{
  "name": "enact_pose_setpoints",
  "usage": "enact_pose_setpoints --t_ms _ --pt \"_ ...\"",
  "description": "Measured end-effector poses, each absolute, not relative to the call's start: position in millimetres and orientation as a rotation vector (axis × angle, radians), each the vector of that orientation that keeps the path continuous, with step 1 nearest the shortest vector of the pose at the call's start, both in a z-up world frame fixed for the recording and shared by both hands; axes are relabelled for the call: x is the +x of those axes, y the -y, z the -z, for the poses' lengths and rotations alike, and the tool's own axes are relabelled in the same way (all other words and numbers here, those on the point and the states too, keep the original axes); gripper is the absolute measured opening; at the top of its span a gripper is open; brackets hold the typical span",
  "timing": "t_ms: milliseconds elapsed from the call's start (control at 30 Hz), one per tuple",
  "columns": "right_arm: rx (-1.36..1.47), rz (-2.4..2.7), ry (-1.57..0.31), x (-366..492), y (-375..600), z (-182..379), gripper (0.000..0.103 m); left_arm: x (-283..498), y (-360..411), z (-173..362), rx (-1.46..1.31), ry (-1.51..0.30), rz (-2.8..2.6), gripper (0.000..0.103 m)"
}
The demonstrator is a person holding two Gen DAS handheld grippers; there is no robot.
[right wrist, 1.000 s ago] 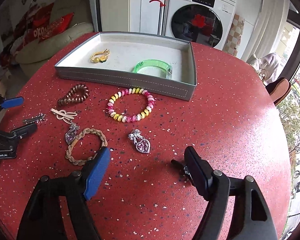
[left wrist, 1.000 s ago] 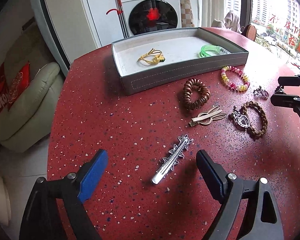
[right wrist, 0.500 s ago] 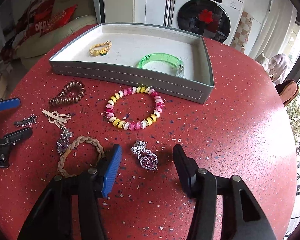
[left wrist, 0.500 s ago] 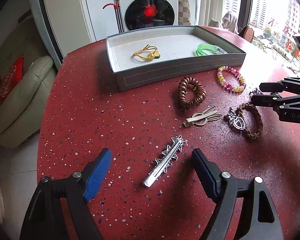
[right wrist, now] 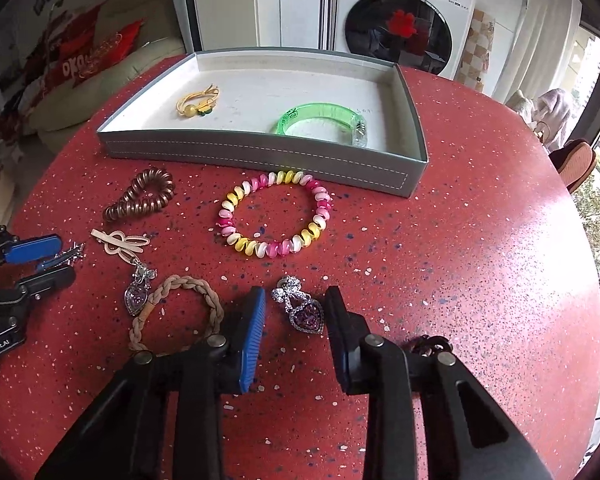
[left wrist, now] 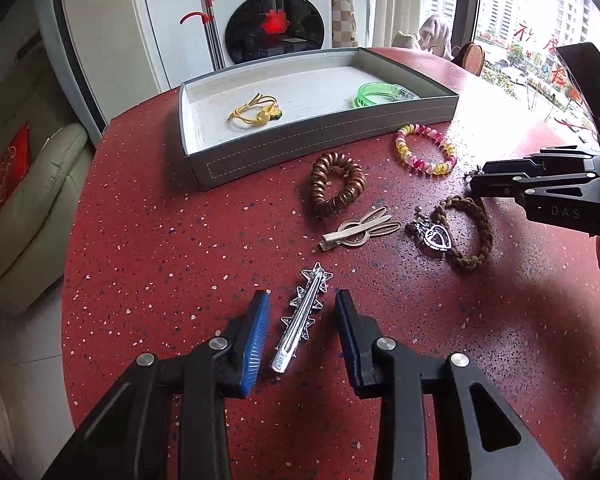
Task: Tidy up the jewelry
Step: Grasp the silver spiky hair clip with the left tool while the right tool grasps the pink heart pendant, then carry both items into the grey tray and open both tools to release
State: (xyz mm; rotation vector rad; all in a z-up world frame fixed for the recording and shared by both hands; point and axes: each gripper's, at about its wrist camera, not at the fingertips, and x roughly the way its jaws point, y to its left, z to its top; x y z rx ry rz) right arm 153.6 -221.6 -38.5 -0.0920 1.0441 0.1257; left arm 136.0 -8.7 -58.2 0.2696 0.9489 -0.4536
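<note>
Two pieces lie between closing jaws on the red bench (left wrist: 148, 240): a silver star hair clip (left wrist: 300, 316) inside the left gripper (left wrist: 302, 320), pads not yet touching it, and a purple heart brooch (right wrist: 302, 312) inside the right gripper (right wrist: 294, 316), likewise unpinched. Beyond sits the grey tray (right wrist: 260, 152), holding a green bangle (right wrist: 324, 118).

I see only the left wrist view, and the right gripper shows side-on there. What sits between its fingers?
Observer: A purple heart pendant with a silver bow lies between the jaws of the right gripper, which are closing.
Operator: Is it clamped?
Observer: No, the blue pad shows a gap to the pendant.
Operator: Anything else close by?
Observer: A small dark piece lies on the table behind the other finger, partly hidden.
</note>
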Motion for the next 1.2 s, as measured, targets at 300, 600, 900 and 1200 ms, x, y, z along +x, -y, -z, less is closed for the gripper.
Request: enact_pose_setpoints --t_ms 300,600,900,1200 --pt "0.005 -0.098 -1.020 141.9 233.8 30.8 0.017 133.6 -2.3 58.2 0.181 -0.949 0.401 0.034" --pt "0.156 -0.126 -0.998 130.0 250.1 19.6 0.017 132.1 -17.8 45.1 0.083 -0.922 0.363 0.034" --pt "0.215 -0.145 -0.962 134.5 256.1 1.8 0.017 148.1 -14.6 17.4 0.019 -0.886 0.362 0.034" --pt "0.261 -0.158 -0.922 183.7 263.5 -24.4 0.017 202.7 5.6 -13.2 0.042 -0.819 0.340 0.034"
